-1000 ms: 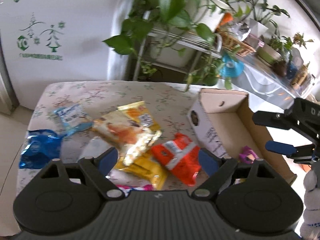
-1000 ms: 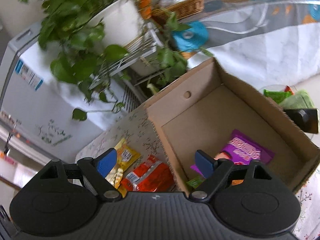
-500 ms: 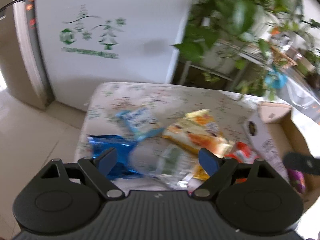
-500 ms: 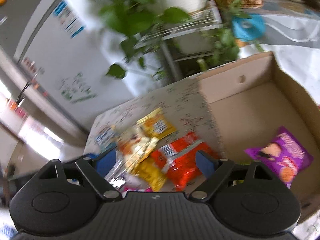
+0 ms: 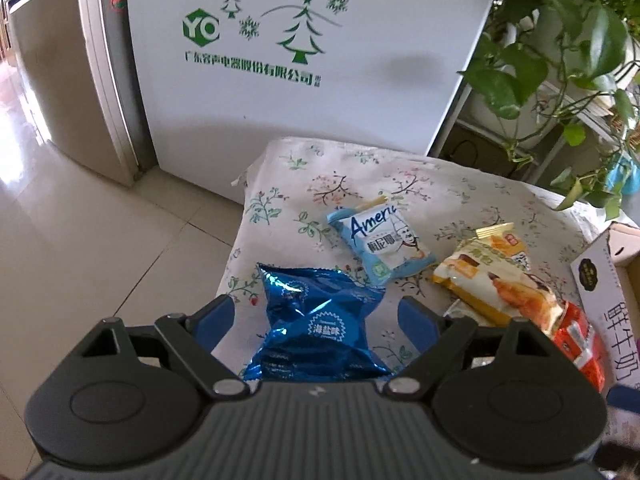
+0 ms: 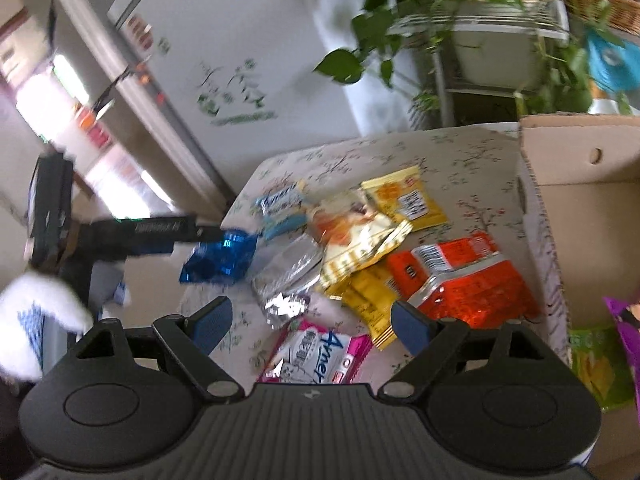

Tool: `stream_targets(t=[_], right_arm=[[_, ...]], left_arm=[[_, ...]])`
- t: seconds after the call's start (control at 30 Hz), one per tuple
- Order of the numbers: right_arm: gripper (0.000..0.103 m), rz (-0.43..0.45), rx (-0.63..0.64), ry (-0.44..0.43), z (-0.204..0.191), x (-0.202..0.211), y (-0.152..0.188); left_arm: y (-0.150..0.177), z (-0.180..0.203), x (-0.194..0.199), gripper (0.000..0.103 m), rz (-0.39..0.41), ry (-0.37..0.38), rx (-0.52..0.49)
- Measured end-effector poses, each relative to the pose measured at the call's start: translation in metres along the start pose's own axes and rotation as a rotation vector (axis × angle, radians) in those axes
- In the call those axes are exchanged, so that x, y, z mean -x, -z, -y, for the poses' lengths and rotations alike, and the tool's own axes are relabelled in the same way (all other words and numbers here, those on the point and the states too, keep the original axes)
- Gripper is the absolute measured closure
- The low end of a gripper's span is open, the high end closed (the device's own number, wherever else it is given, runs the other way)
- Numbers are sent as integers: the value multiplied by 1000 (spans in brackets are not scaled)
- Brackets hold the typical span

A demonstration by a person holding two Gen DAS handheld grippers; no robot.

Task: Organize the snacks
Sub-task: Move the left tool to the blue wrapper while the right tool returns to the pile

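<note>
Several snack packets lie on a table with a flowered cloth (image 5: 344, 184). My left gripper (image 5: 316, 320) is open above the table's near-left corner. A blue foil packet (image 5: 320, 304) lies between its fingers, and the pads are clear of it. Beyond lie a light-blue packet (image 5: 384, 244) and a white-and-orange packet (image 5: 496, 284). My right gripper (image 6: 312, 322) is open over a pink packet (image 6: 320, 352) and a silver foil packet (image 6: 288, 276). A red packet (image 6: 460, 276) and yellow packets (image 6: 408, 200) lie to its right.
An open cardboard box (image 6: 580, 200) stands at the table's right, holding a purple packet (image 6: 628, 320) and a green one (image 6: 596, 360). A white appliance (image 5: 304, 60) stands behind the table, potted plants (image 5: 560, 40) on a rack to the right. Tiled floor (image 5: 80, 220) lies to the left.
Both views have swung left, away from the box and toward the loose packets. The left gripper now has the blue foil packet between its fingers; the right one has moved from the box to the pile.
</note>
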State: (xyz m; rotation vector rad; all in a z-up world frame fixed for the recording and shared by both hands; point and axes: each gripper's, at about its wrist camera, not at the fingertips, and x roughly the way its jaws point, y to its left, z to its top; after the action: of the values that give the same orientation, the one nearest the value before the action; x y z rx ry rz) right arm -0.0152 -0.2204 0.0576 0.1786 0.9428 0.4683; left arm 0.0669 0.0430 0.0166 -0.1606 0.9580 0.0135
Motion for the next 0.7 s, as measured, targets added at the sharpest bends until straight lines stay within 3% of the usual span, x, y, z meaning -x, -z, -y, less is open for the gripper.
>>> stream_targets(t=[0.1, 0.4, 0.7], right_arm=[[12, -15, 67, -19, -6, -9, 5], [12, -80, 301, -45, -26, -45, 17], [12, -127, 330, -15, -20, -74, 14]], left_arm=[[-1, -1, -11, 14, -9, -10, 10], [2, 12, -32, 14, -53, -33, -90], [5, 19, -44, 17, -76, -28, -155]])
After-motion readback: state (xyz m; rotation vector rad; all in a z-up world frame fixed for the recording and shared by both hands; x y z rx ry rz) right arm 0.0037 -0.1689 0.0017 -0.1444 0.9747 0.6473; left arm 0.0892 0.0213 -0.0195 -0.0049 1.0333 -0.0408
